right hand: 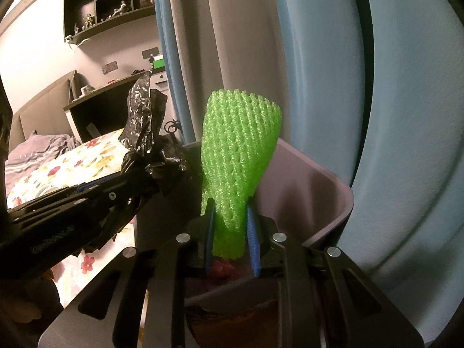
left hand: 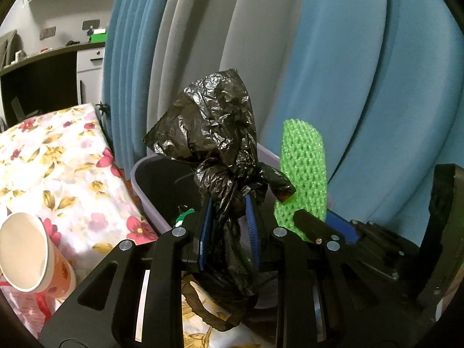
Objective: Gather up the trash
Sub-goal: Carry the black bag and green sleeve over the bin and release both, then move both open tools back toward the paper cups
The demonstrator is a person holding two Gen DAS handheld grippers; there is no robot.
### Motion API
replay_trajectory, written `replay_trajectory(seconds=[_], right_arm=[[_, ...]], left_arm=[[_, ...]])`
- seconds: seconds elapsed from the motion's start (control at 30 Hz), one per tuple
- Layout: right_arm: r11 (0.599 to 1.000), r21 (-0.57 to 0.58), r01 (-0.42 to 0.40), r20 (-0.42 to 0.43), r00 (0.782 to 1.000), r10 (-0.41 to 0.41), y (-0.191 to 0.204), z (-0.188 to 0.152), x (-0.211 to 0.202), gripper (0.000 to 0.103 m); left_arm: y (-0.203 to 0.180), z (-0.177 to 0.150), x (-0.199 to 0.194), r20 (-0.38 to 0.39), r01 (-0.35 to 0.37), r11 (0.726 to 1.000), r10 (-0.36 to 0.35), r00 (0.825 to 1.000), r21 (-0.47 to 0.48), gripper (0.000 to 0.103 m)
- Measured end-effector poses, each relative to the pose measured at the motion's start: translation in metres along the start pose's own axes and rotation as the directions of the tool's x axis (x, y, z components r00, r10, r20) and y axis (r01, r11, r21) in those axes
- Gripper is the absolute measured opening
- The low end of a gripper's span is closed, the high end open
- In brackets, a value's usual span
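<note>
Hovering above bin rim (right hand: 333, 185): foam net (right hand: 240, 156)

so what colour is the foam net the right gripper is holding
Bright green foam net, clearest in the right wrist view.

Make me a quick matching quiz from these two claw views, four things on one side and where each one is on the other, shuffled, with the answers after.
Things:
1. black plastic bag
2. green foam net
3. paper cup
4. grey bin

Places:
A. lying on its side on the floral cloth
B. standing in front of the blue curtain
C. pinched in the left claw
D. pinched in the right claw

Pairs: 1-C, 2-D, 3-A, 4-B
</note>
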State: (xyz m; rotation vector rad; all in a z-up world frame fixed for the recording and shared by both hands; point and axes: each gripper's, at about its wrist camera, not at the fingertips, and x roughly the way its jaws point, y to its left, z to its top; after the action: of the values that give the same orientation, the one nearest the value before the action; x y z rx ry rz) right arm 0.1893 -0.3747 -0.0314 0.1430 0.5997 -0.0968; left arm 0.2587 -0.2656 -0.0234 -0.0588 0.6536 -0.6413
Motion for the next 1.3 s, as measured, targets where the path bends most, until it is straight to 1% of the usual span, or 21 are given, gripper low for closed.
replay_trajectory(seconds=[0.07, 0.13, 0.17, 0.2, 0.23, 0.27, 0.3, 0.4, 0.63, 0.8, 0.93, 0.97, 1.0, 1.1, 1.17, 1.23, 1.3], right_arm=[[1.000, 0.003, 0.002, -0.005, 1.000, -0.002, -0.002, -0.001, 0.003, 0.021], [1.000, 0.007, 0.004, -0.012, 1.000, -0.004, -0.003, 0.000, 0.007, 0.025], [1.000, 0.008, 0.006, -0.014, 1.000, -0.005, -0.003, 0.000, 0.008, 0.028], [1.000, 0.011, 0.008, -0.019, 1.000, -0.008, -0.004, -0.001, 0.010, 0.030], [1.000, 0.013, 0.010, -0.021, 1.000, -0.009, -0.005, -0.002, 0.011, 0.031], [1.000, 0.016, 0.014, -0.022, 1.000, -0.013, -0.006, -0.002, 0.012, 0.034], [1.000, 0.017, 0.016, -0.023, 1.000, -0.016, -0.007, -0.003, 0.013, 0.036], [0.999, 0.029, 0.026, -0.017, 1.000, -0.025, -0.011, -0.004, 0.011, 0.041], [0.999, 0.025, 0.046, 0.022, 0.999, -0.047, -0.011, -0.007, -0.001, 0.059], [0.999, 0.016, 0.052, 0.071, 0.996, -0.053, -0.004, -0.010, -0.019, 0.076], [1.000, 0.005, 0.029, 0.092, 0.995, -0.030, 0.009, -0.011, -0.030, 0.077], [1.000, -0.002, 0.019, 0.098, 0.995, -0.019, 0.014, -0.012, -0.033, 0.080], [1.000, -0.007, 0.015, 0.101, 0.995, -0.014, 0.018, -0.012, -0.034, 0.082], [0.999, -0.031, -0.010, 0.111, 0.994, 0.013, 0.034, -0.014, -0.040, 0.084], [0.998, -0.047, -0.030, 0.117, 0.992, 0.036, 0.047, -0.016, -0.044, 0.085], [0.997, -0.061, -0.051, 0.117, 0.991, 0.058, 0.057, -0.018, -0.045, 0.086], [0.994, -0.080, -0.072, 0.112, 0.990, 0.081, 0.070, -0.020, -0.046, 0.087]], left_arm=[[0.000, 0.000, 0.003, -0.006, 0.009, 1.000, -0.009, 1.000, 0.002, 0.027], [0.001, 0.000, 0.005, -0.013, 0.012, 1.000, -0.012, 1.000, -0.002, 0.032], [0.002, 0.001, 0.005, -0.013, 0.017, 1.000, -0.017, 1.000, -0.005, 0.040], [0.003, 0.001, 0.005, -0.011, 0.018, 1.000, -0.018, 1.000, -0.008, 0.051], [0.003, 0.001, 0.004, -0.005, 0.018, 1.000, -0.018, 1.000, -0.011, 0.055], [0.005, 0.001, 0.003, 0.006, 0.015, 1.000, -0.015, 1.000, -0.014, 0.064], [0.005, 0.000, 0.001, 0.016, 0.008, 1.000, -0.008, 1.000, -0.019, 0.069], [0.007, 0.000, -0.005, 0.037, -0.023, 0.999, 0.024, 0.999, -0.023, 0.075], [0.011, -0.008, -0.025, 0.077, -0.121, 0.992, 0.124, 0.989, -0.046, 0.083], [0.019, -0.017, -0.049, 0.096, -0.204, 0.977, 0.209, 0.973, -0.057, 0.083], [0.025, -0.027, -0.073, 0.113, -0.273, 0.960, 0.278, 0.954, -0.059, 0.083], [0.027, -0.030, -0.079, 0.118, -0.286, 0.956, 0.292, 0.949, -0.063, 0.083], [0.029, -0.033, -0.086, 0.120, -0.294, 0.953, 0.301, 0.946, -0.068, 0.084], [0.036, -0.042, -0.104, 0.126, -0.320, 0.944, 0.328, 0.936, -0.076, 0.084], [0.043, -0.050, -0.118, 0.127, -0.358, 0.930, 0.366, 0.922, -0.081, 0.084], [0.052, -0.056, -0.129, 0.128, -0.379, 0.921, 0.389, 0.912, -0.094, 0.084], [0.063, -0.063, -0.141, 0.125, -0.410, 0.905, 0.423, 0.898, -0.116, 0.084]])
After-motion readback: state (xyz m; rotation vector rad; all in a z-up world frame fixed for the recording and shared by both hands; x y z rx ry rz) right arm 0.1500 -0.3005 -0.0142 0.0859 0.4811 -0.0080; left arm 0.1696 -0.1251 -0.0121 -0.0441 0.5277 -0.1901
